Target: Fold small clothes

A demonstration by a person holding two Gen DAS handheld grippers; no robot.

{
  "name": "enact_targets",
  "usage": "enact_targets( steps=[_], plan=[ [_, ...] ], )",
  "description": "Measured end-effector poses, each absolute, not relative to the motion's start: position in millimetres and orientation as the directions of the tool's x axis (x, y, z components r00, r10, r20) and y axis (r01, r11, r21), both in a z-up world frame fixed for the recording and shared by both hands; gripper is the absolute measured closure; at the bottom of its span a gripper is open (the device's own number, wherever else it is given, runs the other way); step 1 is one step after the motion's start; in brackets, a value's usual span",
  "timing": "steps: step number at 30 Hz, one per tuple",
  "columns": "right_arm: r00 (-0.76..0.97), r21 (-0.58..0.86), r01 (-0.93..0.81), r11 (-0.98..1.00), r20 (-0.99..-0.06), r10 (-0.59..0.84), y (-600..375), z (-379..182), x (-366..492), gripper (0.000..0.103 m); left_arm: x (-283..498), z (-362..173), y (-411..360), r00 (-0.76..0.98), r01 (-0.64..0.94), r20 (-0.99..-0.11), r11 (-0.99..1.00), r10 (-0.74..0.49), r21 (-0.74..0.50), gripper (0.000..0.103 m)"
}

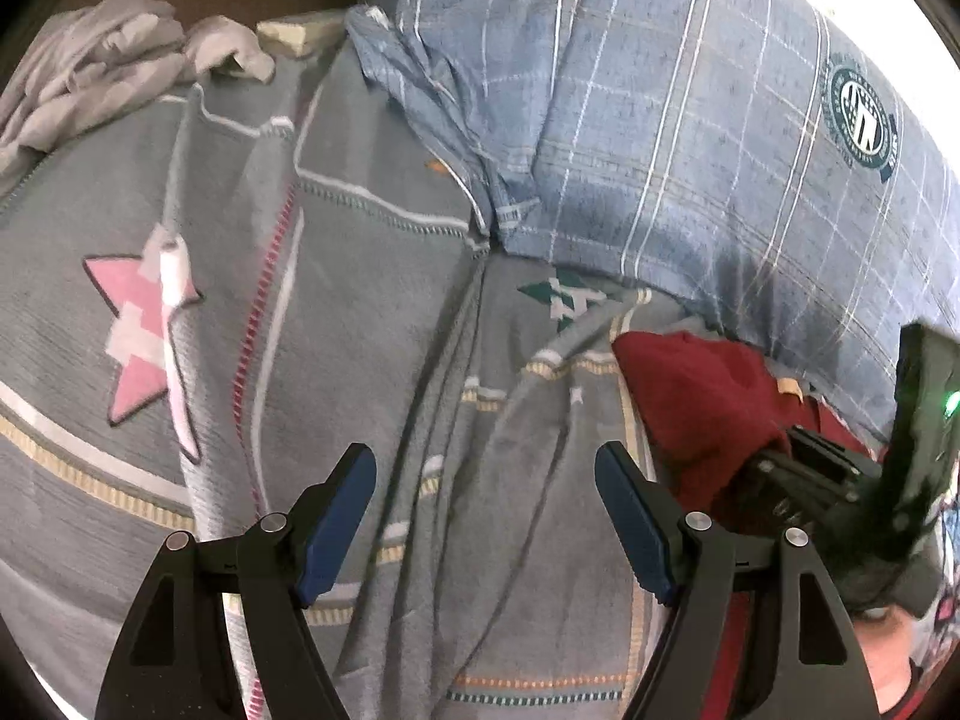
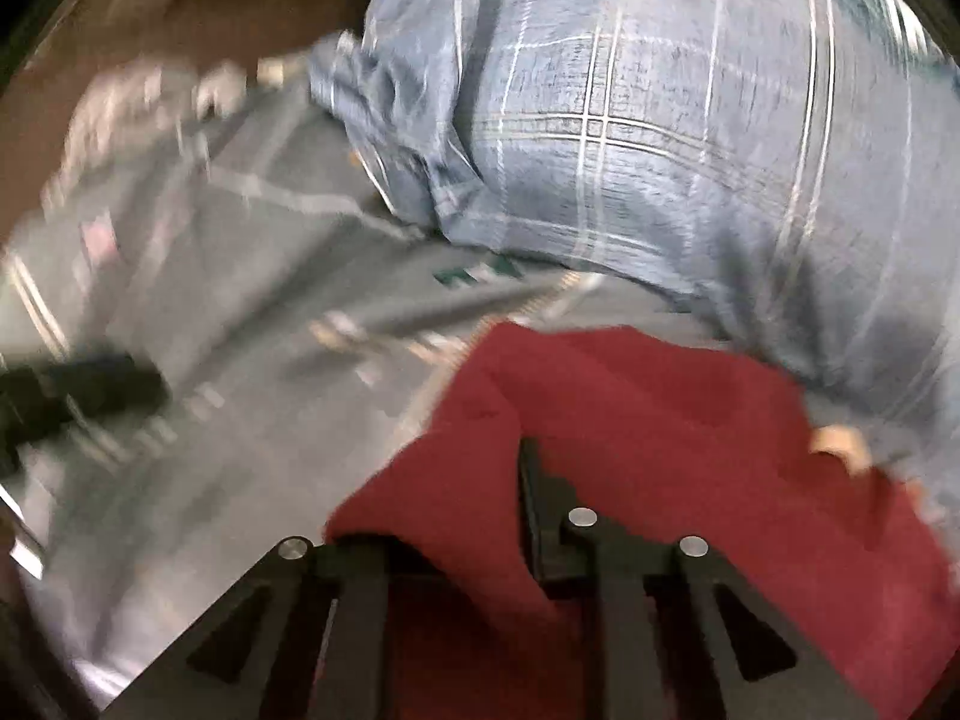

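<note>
1. Hanging over a gray bed cover (image 1: pixel 372 276), the left gripper (image 1: pixel 486 516) has its two blue-padded fingers (image 1: pixel 336 522) spread wide apart, with nothing between them.
2. Under that gripper the cover is bunched into long folds. It has thin stripes, a pink star (image 1: pixel 141 330) on the left side, and a small green mark (image 1: pixel 564 297) near the middle.
3. A small dark red cloth (image 1: pixel 696 402) lies on the cover to the right of the left gripper, just beside a big blue checked pillow (image 1: pixel 690 150).
4. The pillow has a round green badge (image 1: pixel 864 114) on it and sits at the far right of the bed.
5. The right gripper (image 2: pixel 480 516) is down in the red cloth (image 2: pixel 660 432). The cloth is heaped over its fingers, so I cannot tell if they are pinching it or spread.
6. The right wrist view is blurry.
7. A tan tag (image 2: pixel 840 444) shows on the red cloth near its right edge.
8. Some pale gray clothes (image 1: pixel 102 66) lie in a crumpled pile at the far left corner of the bed, well apart from the red cloth.
9. In the right wrist view, the left gripper (image 2: pixel 78 402) shows as a dark shape at the left.
</note>
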State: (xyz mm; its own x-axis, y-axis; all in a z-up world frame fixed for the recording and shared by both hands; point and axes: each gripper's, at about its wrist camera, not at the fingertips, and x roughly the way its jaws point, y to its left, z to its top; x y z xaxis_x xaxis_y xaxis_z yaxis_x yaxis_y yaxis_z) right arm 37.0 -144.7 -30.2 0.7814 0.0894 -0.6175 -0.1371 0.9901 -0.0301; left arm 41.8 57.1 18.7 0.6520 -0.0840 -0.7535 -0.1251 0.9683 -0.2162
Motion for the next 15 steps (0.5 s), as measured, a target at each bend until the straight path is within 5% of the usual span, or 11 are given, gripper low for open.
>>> enact_targets(
  steps=[4, 9, 12, 13, 15],
  plan=[
    [0.791, 0.085, -0.181, 0.980, -0.579, 0.197, -133, -22, 45, 0.091, 43, 16, 58, 0.648, -0.140, -0.758, 0.965, -0.079, -0.221, 0.028],
    [0.681, 0.028, -0.160, 0.987, -0.720, 0.131, -127, -53, 58, 0.084, 44, 17, 50, 0.651, -0.123, -0.754, 0.968, -0.087, -0.219, 0.028],
    [0.688, 0.101, -0.170, 0.980, -0.700, 0.192, -148, -38, 16, 0.055, 46, 20, 44, 0.660, -0.101, -0.744, 0.969, -0.103, -0.224, 0.028],
    [0.695, 0.121, -0.156, 0.980, -0.691, 0.196, -161, -32, 0, 0.036, 46, 22, 41, 0.666, -0.087, -0.737, 0.968, -0.118, -0.234, 0.028],
    [0.738, 0.136, -0.111, 0.984, -0.652, 0.174, -192, -23, -37, 0.031, 46, 25, 33, 0.677, -0.053, -0.720, 0.966, -0.151, -0.253, 0.028]
  ],
)
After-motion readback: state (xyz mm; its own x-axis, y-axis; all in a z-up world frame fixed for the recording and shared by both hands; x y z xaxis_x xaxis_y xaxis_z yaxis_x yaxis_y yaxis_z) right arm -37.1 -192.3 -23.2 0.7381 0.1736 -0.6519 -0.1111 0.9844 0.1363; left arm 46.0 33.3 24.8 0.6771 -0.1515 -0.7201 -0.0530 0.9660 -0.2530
